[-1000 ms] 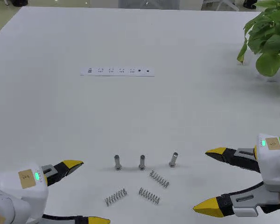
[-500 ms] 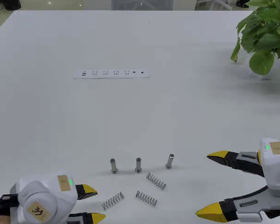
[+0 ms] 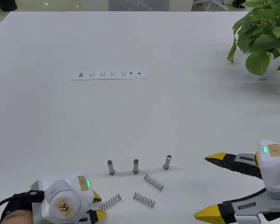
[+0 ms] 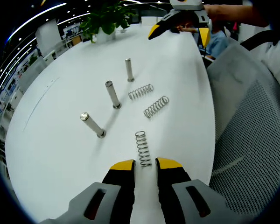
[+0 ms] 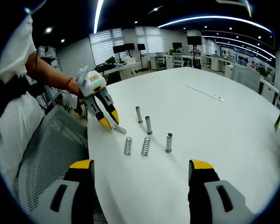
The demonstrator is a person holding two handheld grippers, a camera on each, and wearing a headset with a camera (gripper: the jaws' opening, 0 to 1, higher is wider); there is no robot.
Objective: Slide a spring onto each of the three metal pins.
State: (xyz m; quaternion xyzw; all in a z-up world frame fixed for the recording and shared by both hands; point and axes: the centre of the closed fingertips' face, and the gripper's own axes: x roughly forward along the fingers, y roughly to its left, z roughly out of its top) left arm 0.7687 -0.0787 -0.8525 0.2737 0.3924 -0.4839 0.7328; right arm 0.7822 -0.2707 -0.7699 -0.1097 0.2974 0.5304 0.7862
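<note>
where the left tool is held low at the near edge of the table, its jaws are set narrow, with the end of one spring lying loose between the tips. three metal pins are stood upright in a row just beyond, a second spring and a third spring are laid flat before them, and the right tool is held wide, well apart.

Metal pins, three: short, silvery, flat-topped. Left pin, middle pin and right pin are standing upright in a row near the worktop's near edge, each bare.

Springs, three: thin wire coils. Left spring, middle spring and right spring are lying flat, apart, between that row and the near edge.
</note>
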